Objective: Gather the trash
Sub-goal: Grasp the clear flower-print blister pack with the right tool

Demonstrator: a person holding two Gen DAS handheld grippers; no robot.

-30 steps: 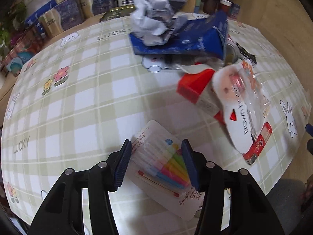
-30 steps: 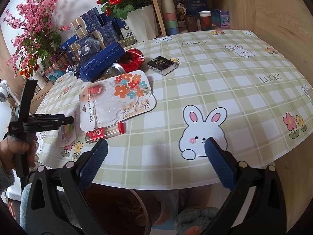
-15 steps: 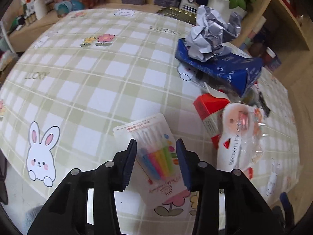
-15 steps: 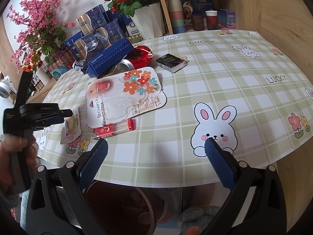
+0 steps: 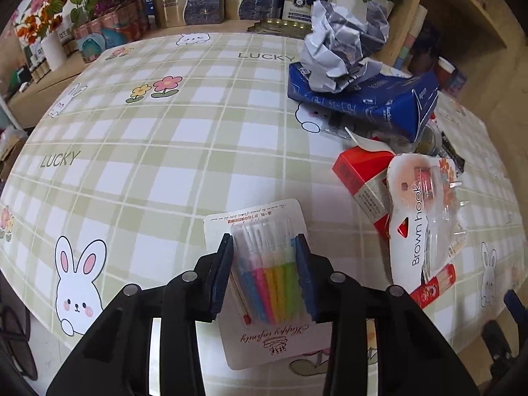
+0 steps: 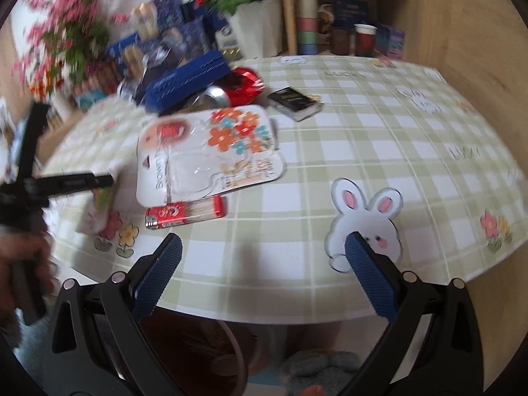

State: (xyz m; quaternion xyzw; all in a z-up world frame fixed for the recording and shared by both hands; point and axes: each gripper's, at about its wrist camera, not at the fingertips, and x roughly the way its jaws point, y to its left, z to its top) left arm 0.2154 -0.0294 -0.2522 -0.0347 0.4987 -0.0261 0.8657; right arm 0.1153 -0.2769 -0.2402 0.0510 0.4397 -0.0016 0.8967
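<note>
A: How did the left gripper (image 5: 264, 272) stand?

B: Its two blue ribbed pads sat either side of the clear plastic blister on the candle pack (image 5: 260, 283), and the jaws were closing on it. Whether the pads already pressed the blister, I could not tell; they looked right against its edges.

A: And the pack itself?

B: A flat white card with rounded corners, lying near the front edge of the table (image 5: 158, 151). Thin candles in blue, pink, yellow and green lay side by side under the blister, beside one red-tipped stick.

A: The right gripper (image 6: 262, 270)?

B: Spread wide over the table's near edge, nothing between its textured blue pads.

A: What lay further out?

B: A glossy white hook package (image 5: 425, 224) with a bulging clear shell, a slim red tube (image 6: 186, 214) just beside it, a red carton (image 5: 359, 175), then a long dark blue box (image 5: 369, 99) topped by crumpled grey paper (image 5: 343, 46). The cloth was smooth, green-and-white check printed with rabbits and flowers
</note>
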